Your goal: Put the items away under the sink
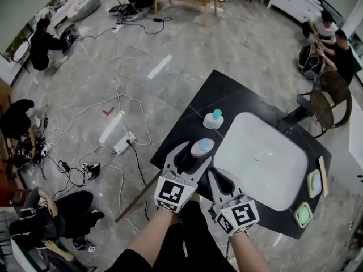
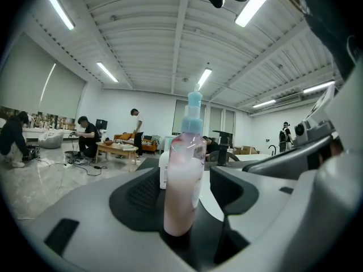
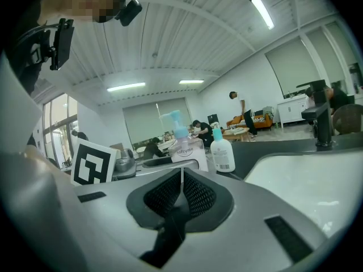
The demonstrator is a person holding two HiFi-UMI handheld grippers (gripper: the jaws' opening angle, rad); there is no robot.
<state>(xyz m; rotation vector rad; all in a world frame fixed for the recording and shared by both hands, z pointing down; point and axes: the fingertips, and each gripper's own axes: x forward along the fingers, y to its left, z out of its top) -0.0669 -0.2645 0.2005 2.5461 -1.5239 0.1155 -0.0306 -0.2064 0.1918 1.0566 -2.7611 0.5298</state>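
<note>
A pink pump bottle (image 1: 202, 147) with a light-blue top stands at the near-left edge of the black counter (image 1: 227, 92), left of the white sink (image 1: 266, 163). My left gripper (image 1: 195, 153) is open around it. In the left gripper view the bottle (image 2: 185, 169) stands upright between the pads (image 2: 139, 194), with a gap on each side. A white bottle (image 1: 214, 119) with a teal cap stands farther back on the counter. My right gripper (image 1: 218, 175) is shut and holds nothing, just right of the pink bottle; its pads (image 3: 195, 192) meet in the right gripper view.
Two green soap holders (image 1: 313, 183) (image 1: 303, 214) lie on the counter right of the sink. A dark faucet (image 3: 320, 115) rises behind the basin. A chair (image 1: 332, 98) stands beyond it. Cables and a power strip (image 1: 122, 145) lie on the floor at the left, with people seated around.
</note>
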